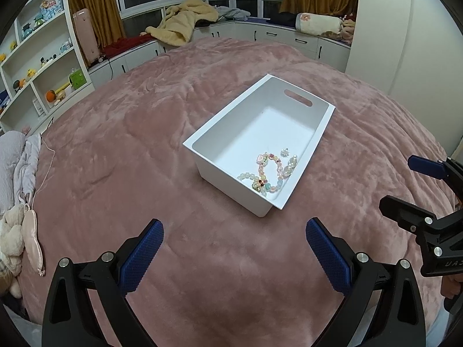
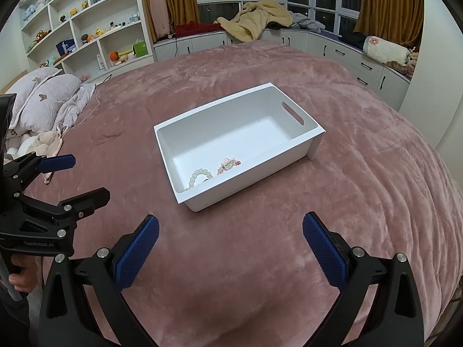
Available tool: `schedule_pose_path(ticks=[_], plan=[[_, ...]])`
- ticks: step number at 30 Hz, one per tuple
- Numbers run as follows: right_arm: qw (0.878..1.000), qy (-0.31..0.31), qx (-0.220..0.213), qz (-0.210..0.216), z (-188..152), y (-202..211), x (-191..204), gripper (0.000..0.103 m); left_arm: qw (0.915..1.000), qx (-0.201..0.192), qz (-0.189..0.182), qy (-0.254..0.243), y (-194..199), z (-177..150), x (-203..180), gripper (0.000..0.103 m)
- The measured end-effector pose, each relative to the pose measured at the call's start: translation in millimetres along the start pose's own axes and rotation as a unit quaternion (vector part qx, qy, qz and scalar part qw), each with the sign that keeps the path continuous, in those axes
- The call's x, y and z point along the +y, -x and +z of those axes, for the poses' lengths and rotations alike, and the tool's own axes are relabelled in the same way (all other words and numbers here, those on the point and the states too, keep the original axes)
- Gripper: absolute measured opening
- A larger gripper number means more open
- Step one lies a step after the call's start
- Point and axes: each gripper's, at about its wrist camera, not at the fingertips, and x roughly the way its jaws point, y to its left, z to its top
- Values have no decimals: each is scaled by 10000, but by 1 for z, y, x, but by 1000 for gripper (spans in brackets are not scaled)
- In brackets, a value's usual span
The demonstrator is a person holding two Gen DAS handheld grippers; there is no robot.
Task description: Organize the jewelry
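A wide bed under a pink plush blanket [image 1: 144, 150] carries everything. At its head edge lies a heap of pale lilac pillows and bedding [image 2: 46, 98], with a cream plush toy [image 1: 11, 231] and a pink satin eye mask [image 1: 33, 240] beside it. Past the foot edge, one cream fleece blanket [image 2: 254, 20] is thrown over a white window bench [image 2: 347, 46], and white open shelves of small toys [image 2: 86, 29] line the wall.

One white rectangular plastic bin [image 1: 231, 133] sits near the middle of the bed, open side up. Its long axis runs on a slant toward the foot corner, and the end wall with the oval handle slot points that way.

The jewelry lies in the bin's near end: a pale green bead bracelet [image 2: 199, 176], a pink and pastel bead bracelet [image 1: 270, 166], and a small clear beaded charm [image 1: 285, 151], close together and partly overlapping, so the count is uncertain.

Two pairs of tongs hang over the blanket short of the bin. The left tongs [image 1: 234, 257] are spread wide and hold nothing; the right tongs [image 2: 230, 254] are likewise spread and hold nothing. Nothing lies between them and the bin.
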Motion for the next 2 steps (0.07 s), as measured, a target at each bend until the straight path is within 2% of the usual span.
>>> schedule_pose_path(ticks=[2], plan=[[10000,-4,17,8,-1,-1,-1,98,10000,-5,23,-22,0,-2,-1,100]])
